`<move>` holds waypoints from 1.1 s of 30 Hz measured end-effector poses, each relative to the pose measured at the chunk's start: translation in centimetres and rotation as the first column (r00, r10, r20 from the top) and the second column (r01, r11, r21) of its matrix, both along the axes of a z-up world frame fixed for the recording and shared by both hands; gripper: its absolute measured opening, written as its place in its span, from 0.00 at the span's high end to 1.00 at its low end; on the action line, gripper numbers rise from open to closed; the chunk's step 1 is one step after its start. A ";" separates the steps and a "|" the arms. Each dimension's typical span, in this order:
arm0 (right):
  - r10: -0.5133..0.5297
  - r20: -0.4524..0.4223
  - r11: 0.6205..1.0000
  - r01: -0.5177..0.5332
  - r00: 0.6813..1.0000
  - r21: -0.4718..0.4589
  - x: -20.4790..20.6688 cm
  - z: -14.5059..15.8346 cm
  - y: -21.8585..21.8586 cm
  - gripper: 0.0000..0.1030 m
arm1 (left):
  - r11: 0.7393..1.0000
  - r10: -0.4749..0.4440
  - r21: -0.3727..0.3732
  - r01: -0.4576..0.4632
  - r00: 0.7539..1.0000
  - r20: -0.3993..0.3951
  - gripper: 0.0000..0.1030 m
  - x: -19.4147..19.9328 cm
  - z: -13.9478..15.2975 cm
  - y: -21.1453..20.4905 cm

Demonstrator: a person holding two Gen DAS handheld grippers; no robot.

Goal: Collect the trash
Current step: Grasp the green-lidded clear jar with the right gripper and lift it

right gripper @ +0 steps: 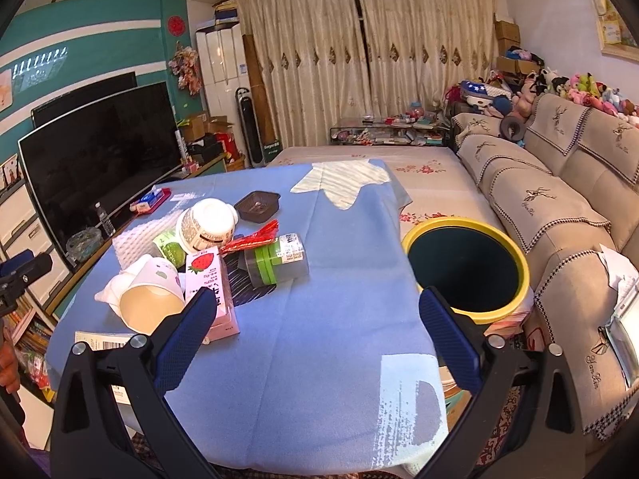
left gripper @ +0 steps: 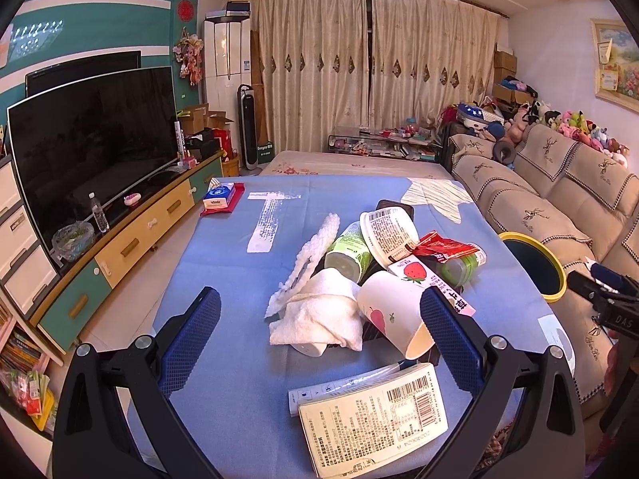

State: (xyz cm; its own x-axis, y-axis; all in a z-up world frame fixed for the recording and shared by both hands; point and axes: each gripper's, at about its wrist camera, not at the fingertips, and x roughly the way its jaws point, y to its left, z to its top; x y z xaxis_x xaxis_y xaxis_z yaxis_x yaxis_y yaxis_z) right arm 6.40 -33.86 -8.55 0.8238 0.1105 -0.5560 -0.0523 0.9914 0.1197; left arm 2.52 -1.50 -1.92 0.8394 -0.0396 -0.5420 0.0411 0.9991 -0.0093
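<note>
A heap of trash lies on the blue tablecloth [left gripper: 223,263]. In it are a crumpled white tissue [left gripper: 323,315], a tipped paper cup [left gripper: 393,313], a pink strawberry milk carton [right gripper: 209,283], a white tub [left gripper: 389,233], a green can [left gripper: 349,253], a red wrapper [left gripper: 443,247] and a green-lidded jar [right gripper: 279,259]. A labelled carton [left gripper: 375,419] lies nearest. My left gripper [left gripper: 319,333] is open above the tissue and cup. My right gripper [right gripper: 315,331] is open over bare cloth, its left finger by the pink carton. The yellow-rimmed bin [right gripper: 467,267] stands right of the table.
A beige sofa [right gripper: 559,207] runs along the right, close behind the bin. A TV [left gripper: 96,143] on a low cabinet lines the left wall. A tissue pack [left gripper: 219,197] on a red cloth and a black tray [right gripper: 257,205] sit at the table's far side.
</note>
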 end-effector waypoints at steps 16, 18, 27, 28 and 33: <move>0.144 -0.182 0.983 -0.162 0.973 -0.086 12.2 -5.7 4.0 0.09 | 0.999 0.026 -0.038 -0.029 0.998 -0.062 0.04 3.0 -2.6 1.3; 0.157 -0.203 0.980 -0.178 0.966 -0.086 13.1 -6.1 4.3 0.11 | 0.999 0.030 -0.039 -0.032 0.997 -0.065 0.04 3.3 -2.8 1.5; 0.199 -0.283 0.971 -0.228 0.938 -0.074 16.9 -7.9 5.3 0.35 | 0.998 0.031 -0.056 -0.037 0.995 -0.095 0.04 4.4 -3.6 1.8; 0.197 -0.279 0.972 -0.225 0.940 -0.072 16.9 -7.9 5.5 0.35 | 0.998 0.032 -0.054 -0.037 0.995 -0.096 0.04 4.5 -3.6 1.8; 0.207 -0.286 0.972 -0.230 0.936 -0.052 16.0 -7.8 5.1 0.35 | 0.998 0.034 -0.057 -0.039 0.994 -0.099 0.04 4.9 -3.6 1.8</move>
